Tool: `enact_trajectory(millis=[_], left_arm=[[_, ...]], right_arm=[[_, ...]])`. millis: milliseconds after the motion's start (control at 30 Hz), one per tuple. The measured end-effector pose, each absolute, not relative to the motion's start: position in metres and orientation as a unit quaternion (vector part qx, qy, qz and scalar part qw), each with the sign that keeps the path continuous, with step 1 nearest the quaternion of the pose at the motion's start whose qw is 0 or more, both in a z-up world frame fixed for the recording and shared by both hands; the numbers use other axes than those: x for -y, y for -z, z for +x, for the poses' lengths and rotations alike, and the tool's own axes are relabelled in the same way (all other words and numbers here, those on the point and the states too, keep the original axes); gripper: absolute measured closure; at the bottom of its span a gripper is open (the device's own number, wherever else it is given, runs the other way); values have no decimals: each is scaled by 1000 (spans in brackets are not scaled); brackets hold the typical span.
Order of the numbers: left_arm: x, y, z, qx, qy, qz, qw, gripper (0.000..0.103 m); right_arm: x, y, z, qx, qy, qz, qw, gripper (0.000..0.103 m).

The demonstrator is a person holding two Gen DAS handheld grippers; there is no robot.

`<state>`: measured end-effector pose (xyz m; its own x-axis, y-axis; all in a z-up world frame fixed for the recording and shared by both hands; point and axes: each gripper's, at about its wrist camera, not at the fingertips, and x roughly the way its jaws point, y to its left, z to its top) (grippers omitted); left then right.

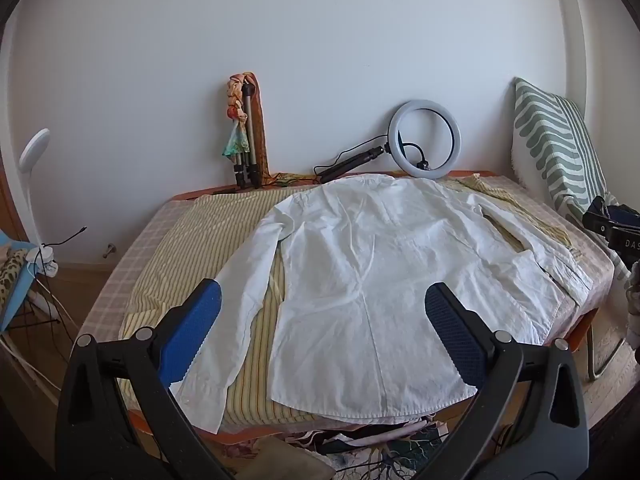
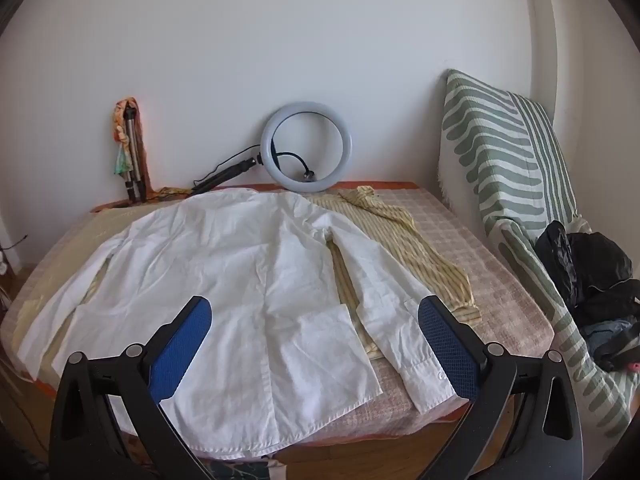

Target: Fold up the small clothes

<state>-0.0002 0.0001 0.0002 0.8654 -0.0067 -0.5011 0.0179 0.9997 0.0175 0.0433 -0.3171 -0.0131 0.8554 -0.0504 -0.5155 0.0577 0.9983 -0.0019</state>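
Note:
A white long-sleeved shirt (image 1: 372,276) (image 2: 224,276) lies spread flat, back up, on the table, with both sleeves stretched out along its sides. Under it lies a yellow striped garment (image 1: 200,248) (image 2: 400,248). My left gripper (image 1: 323,298) hovers wide open above the shirt's near hem and left sleeve, with nothing between its blue-padded fingers. My right gripper (image 2: 314,314) also stands wide open, above the shirt's lower right part and right sleeve cuff (image 2: 424,380). Neither gripper touches the cloth.
A pink checked cloth covers the table (image 2: 480,280). At the back wall stand a ring light (image 1: 425,144) (image 2: 307,148) with its cable and a folded tripod (image 1: 246,140) (image 2: 134,152). A green striped cushion (image 2: 504,168) and dark clothes (image 2: 592,276) lie at the right. More fabric (image 1: 360,440) lies below the table's near edge.

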Motion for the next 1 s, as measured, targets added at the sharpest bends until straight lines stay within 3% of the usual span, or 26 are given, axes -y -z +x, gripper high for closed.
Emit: enact_trajectory(millis=[1000], left_arm=[[-4, 2, 1, -239, -14, 24, 971, 0]], right_arm=[[306, 9, 34, -237, 40, -25, 970, 1]])
